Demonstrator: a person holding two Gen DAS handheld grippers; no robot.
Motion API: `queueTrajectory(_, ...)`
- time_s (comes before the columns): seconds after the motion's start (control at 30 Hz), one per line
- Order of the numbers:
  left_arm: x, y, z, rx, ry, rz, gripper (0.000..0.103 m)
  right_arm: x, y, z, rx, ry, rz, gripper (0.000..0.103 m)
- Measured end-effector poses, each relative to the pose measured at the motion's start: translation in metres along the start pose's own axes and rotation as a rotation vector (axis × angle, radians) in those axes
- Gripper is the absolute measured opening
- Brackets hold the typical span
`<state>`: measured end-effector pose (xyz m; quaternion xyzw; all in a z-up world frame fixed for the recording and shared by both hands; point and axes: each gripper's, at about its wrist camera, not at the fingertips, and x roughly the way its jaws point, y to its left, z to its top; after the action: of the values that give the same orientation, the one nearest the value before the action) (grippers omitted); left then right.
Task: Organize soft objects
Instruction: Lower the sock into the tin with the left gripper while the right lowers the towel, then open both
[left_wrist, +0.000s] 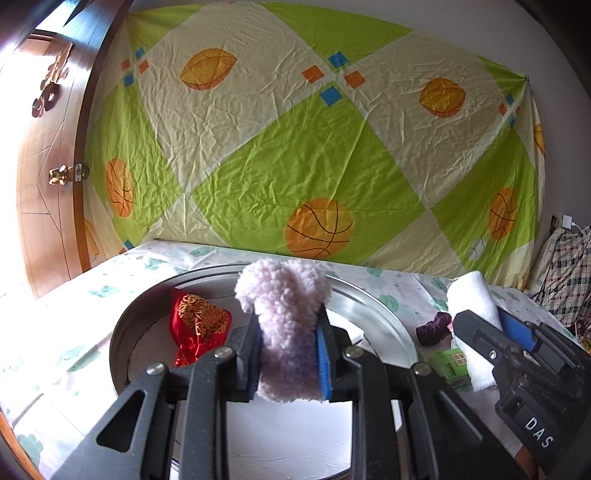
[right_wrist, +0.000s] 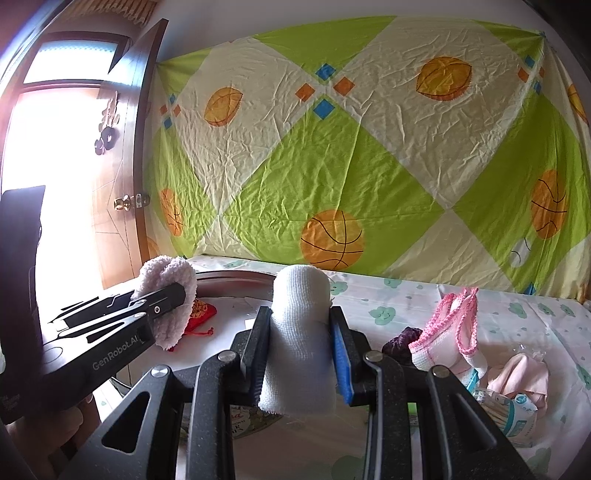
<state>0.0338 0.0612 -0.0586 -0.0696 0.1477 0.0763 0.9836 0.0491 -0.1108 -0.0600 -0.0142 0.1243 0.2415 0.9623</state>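
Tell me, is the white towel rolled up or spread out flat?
Rolled up. The white towel is a tight roll standing between the right gripper pads, which press on both its sides.
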Motion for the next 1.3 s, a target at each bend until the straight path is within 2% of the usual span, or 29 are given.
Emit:
queueTrajectory(1.03, 0.005, 0.023, 0.004, -0.004, 0.026, 0.041, 0.023, 0.019, 0.017, 0.002, -0.012, 0.034, 0.065, 0.033)
queueTrajectory(1.3, 0.015, 0.038, 0.010, -0.014, 0.078, 0.031, 0.023, 0.031, 0.018, 0.005, 0.007, 0.074, 0.105, 0.033)
